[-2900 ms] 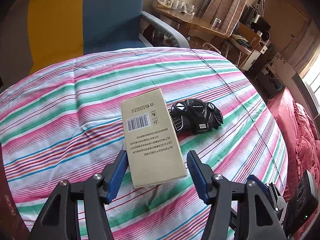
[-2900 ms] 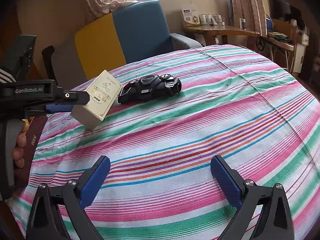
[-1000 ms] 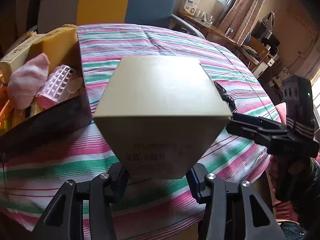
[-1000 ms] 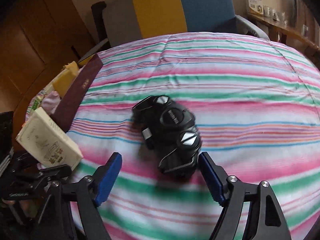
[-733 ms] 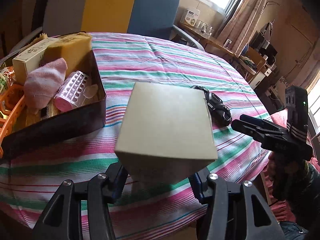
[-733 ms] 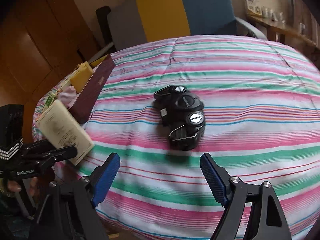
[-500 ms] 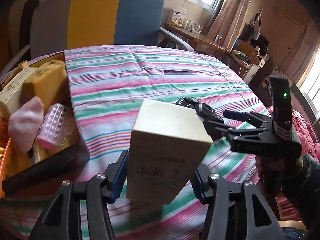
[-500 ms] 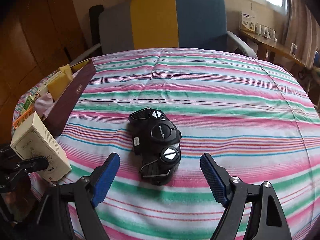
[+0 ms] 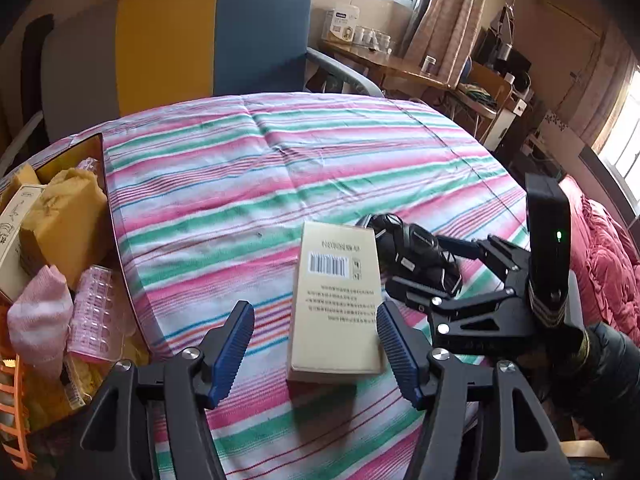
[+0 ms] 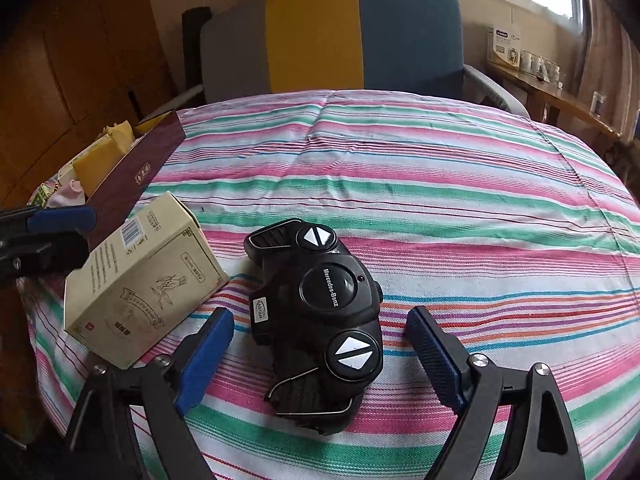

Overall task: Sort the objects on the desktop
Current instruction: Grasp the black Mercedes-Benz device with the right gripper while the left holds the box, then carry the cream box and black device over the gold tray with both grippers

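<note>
A beige cardboard box (image 9: 335,300) with a barcode lies flat on the striped tablecloth (image 9: 240,184). My left gripper (image 9: 316,352) is open, its blue pads either side of the box's near end without touching it. The box also shows in the right wrist view (image 10: 140,284). A black Mercedes-Benz toy remote (image 10: 320,312) lies to the right of the box. My right gripper (image 10: 320,356) is open and straddles the remote's near end. The remote (image 9: 416,258) and the right gripper show in the left wrist view too.
A dark red open box (image 9: 120,264) at the table's left edge holds a yellow packet (image 9: 64,220), a pink sock (image 9: 40,320) and a pink plastic tray (image 9: 96,312). An orange basket (image 9: 12,412) sits beside it. A blue and yellow armchair (image 9: 208,36) stands behind the table.
My left gripper carried the box away from the dark red box, set it down flat on the cloth and opened. My right gripper moved in around the remote.
</note>
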A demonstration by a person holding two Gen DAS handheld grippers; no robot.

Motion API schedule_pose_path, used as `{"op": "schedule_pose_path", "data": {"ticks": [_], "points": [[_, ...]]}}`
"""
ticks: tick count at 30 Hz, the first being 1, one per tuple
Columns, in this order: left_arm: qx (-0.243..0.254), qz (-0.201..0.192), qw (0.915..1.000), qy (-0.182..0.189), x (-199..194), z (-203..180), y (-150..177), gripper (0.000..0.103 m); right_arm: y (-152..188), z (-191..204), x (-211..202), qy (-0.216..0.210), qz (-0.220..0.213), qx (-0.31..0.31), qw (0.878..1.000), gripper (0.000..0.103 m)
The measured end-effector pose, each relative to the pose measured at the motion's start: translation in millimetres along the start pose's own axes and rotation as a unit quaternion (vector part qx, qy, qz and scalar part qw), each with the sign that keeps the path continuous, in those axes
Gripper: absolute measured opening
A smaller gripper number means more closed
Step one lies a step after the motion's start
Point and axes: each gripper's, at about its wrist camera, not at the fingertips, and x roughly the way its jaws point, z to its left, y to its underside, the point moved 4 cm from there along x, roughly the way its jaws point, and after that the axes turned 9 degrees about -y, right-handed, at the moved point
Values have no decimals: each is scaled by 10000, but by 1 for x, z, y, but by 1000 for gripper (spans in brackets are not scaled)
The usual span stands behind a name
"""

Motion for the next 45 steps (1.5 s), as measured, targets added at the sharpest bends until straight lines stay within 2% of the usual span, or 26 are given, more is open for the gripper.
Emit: {"op": "schedule_pose_path", "data": {"ticks": [5,8,13,23,24,26,27,29,35,38,40,45], "points": [[257,93,9996,-45,10,-14,5,65,1,1,0,-62,-53,1,10000,93],[114,228,9997,-8,20,-10,5,63,2,2,0,-133,-56,-9,9999,96],[-397,655,9971,22,39,4,15,60,2,0,-1,-311,-86,92,9994,100],[-530,548,9971,-72,41,7,5,63,-2,5,7,81,267,-30,9996,99],[-479,539,9974,-76,41,6,4,63,-3,5,7,146,283,-21,9995,98],[-368,593,9975,-94,45,4,5,63,-5,4,7,327,251,-19,9991,88],[-324,598,9976,-119,46,3,5,63,-6,3,7,393,232,-30,9990,79],[-246,559,9980,-168,45,2,6,63,-9,1,7,513,201,-59,9985,68],[-272,410,9986,-197,44,2,11,63,-6,4,4,525,261,-156,9982,67],[-324,383,9982,-327,41,3,12,56,-1,10,1,509,353,-275,9977,67],[-362,345,9980,-376,38,3,12,55,2,14,-1,541,406,-379,9970,67],[-546,89,9980,-313,15,7,19,55,11,21,-12,597,468,-475,9960,66]]}}
